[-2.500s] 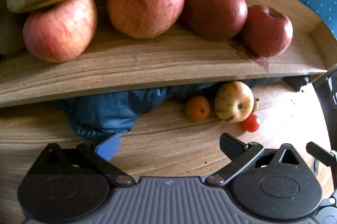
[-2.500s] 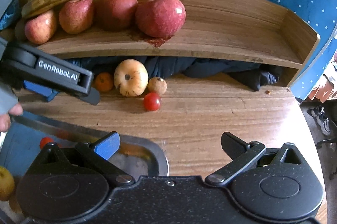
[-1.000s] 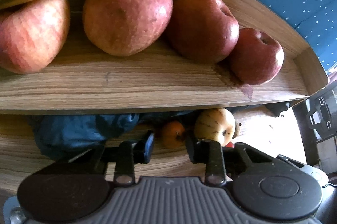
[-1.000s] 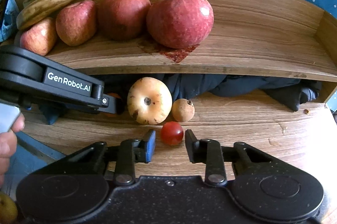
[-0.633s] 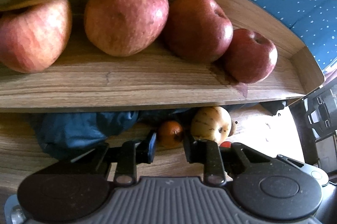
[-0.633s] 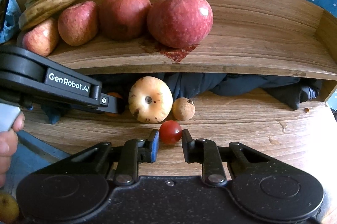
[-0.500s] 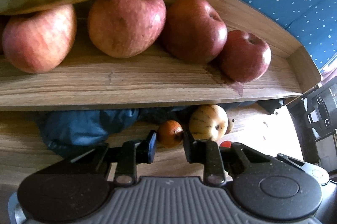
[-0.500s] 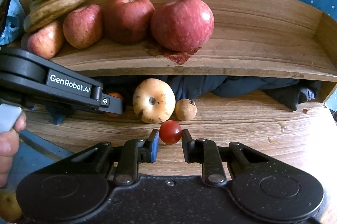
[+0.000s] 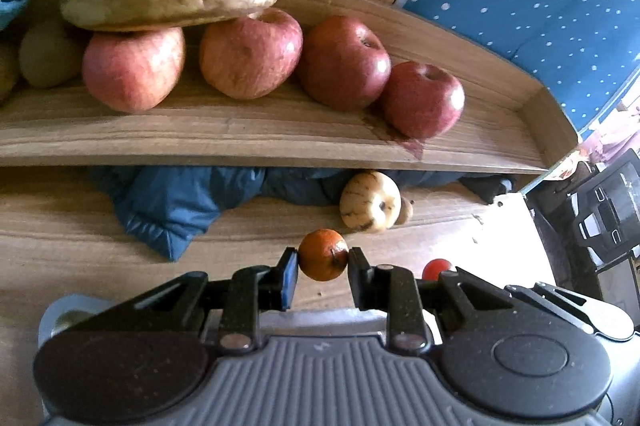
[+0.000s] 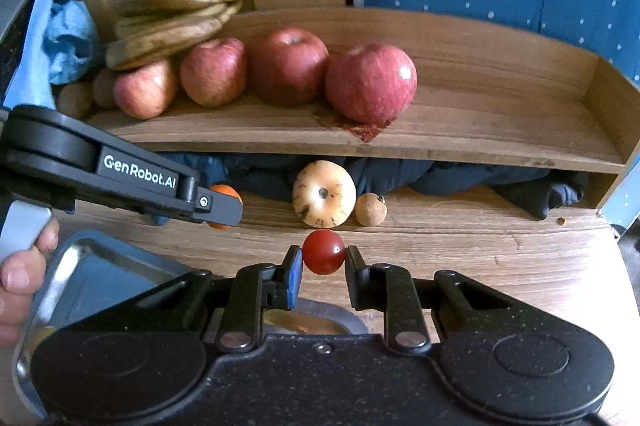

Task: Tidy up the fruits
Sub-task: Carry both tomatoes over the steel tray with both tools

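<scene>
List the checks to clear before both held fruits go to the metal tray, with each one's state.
1. Left gripper clamped on the small orange: ok.
2. Right gripper clamped on the cherry tomato: ok.
3. Both fruits lifted off the wooden tabletop: cannot tell.
4. Metal tray in view with bare floor: ok.
5. Grippers apart from each other: ok.
6. Yellow apple and small brown fruit out of the way, near the shelf: ok.

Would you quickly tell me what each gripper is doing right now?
Left gripper: shut on the small orange.
Right gripper: shut on the cherry tomato.
</scene>
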Demonstrator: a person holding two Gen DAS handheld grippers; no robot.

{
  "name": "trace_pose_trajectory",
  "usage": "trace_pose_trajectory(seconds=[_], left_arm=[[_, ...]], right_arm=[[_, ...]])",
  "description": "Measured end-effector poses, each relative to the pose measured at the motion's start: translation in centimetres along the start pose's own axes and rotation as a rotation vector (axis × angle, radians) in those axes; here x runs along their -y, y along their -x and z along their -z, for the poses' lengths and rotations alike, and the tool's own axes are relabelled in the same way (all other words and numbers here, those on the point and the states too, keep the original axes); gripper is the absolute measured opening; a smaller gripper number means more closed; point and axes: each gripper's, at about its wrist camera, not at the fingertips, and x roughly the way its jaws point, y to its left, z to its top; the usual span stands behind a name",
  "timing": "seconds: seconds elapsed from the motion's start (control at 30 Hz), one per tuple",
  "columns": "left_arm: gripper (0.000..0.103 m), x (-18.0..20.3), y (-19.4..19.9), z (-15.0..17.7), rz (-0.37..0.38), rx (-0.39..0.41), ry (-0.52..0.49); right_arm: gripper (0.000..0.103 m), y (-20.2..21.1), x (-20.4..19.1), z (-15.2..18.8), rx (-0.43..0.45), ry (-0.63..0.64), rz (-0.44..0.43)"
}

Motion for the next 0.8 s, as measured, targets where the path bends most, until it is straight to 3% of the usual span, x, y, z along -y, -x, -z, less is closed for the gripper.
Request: trace_pose_trajectory(seconds=[0.37,0.8], left_arm=[[0.029,1.5,3.8,2.9,-0.028,0.049,0.006],[0.029,2.3,6.0,7.2,-0.075,0.063,0.061]], right_arm=[[0.024,3.6,-0.4,2.2,0.042,0.031,-0.049],[0.024,6.5,-0.4,5.9,0.027,0.068,-0.103]])
